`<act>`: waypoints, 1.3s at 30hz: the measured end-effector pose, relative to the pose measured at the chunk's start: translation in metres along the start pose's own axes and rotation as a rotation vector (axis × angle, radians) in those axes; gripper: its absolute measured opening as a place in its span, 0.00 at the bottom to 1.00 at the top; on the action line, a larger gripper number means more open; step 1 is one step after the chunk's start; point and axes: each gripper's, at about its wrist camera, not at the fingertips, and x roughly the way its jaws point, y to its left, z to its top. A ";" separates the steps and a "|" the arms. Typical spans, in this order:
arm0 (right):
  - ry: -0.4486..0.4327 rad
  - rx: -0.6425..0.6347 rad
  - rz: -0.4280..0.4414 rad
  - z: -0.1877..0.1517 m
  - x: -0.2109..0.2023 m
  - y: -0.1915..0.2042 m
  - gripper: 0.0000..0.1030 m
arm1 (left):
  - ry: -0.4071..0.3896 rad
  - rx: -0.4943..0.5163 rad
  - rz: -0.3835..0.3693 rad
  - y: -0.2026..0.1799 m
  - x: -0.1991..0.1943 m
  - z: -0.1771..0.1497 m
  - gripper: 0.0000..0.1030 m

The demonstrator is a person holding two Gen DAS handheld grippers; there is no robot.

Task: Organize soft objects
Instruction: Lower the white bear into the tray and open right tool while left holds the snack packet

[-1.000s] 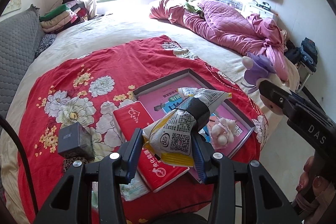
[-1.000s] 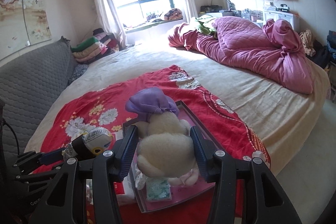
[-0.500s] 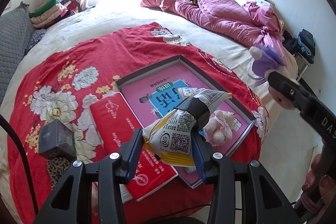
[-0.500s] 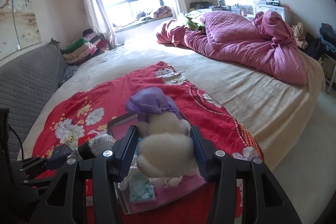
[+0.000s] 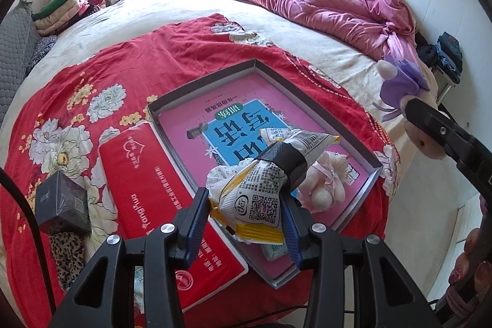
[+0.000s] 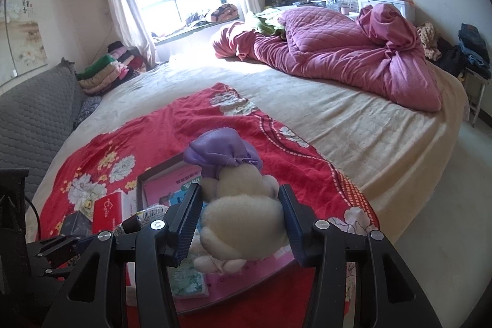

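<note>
My left gripper [image 5: 246, 214] is shut on a white and yellow snack packet [image 5: 261, 189] bound with black tape, held above the near corner of a grey tray [image 5: 323, 109] with a pink and blue bottom. A pale pink fluffy toy [image 5: 323, 186] and a small tissue pack [image 5: 273, 251] lie in the tray. My right gripper [image 6: 240, 220] is shut on a cream plush toy [image 6: 243, 220] with a purple bonnet, held above the tray's near right side [image 6: 246, 282]. The plush also shows at the right of the left wrist view [image 5: 399, 82].
The tray lies on a red floral blanket [image 5: 123, 66] on a beige bed. A red tissue pack [image 5: 160, 183] and a dark box [image 5: 61, 202] lie left of the tray. A crumpled pink quilt [image 6: 338, 57] lies far right. Folded clothes [image 6: 104, 73] sit by the window.
Both grippers have risen and drawn back a little over the bed's near edge, so the tray looks lower and farther. Each keeps its hold.
</note>
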 end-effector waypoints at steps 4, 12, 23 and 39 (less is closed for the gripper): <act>0.019 0.000 -0.022 -0.004 0.010 -0.006 0.51 | 0.019 0.000 0.006 -0.002 0.010 0.002 0.43; 0.063 -0.023 -0.023 -0.013 0.032 -0.007 0.51 | 0.039 0.003 0.003 -0.007 0.024 0.005 0.43; 0.110 -0.047 -0.066 -0.025 0.057 -0.010 0.51 | 0.059 0.008 0.001 -0.010 0.038 0.006 0.43; 0.169 -0.052 -0.105 -0.041 0.094 -0.015 0.52 | 0.070 0.011 -0.010 -0.012 0.046 0.006 0.43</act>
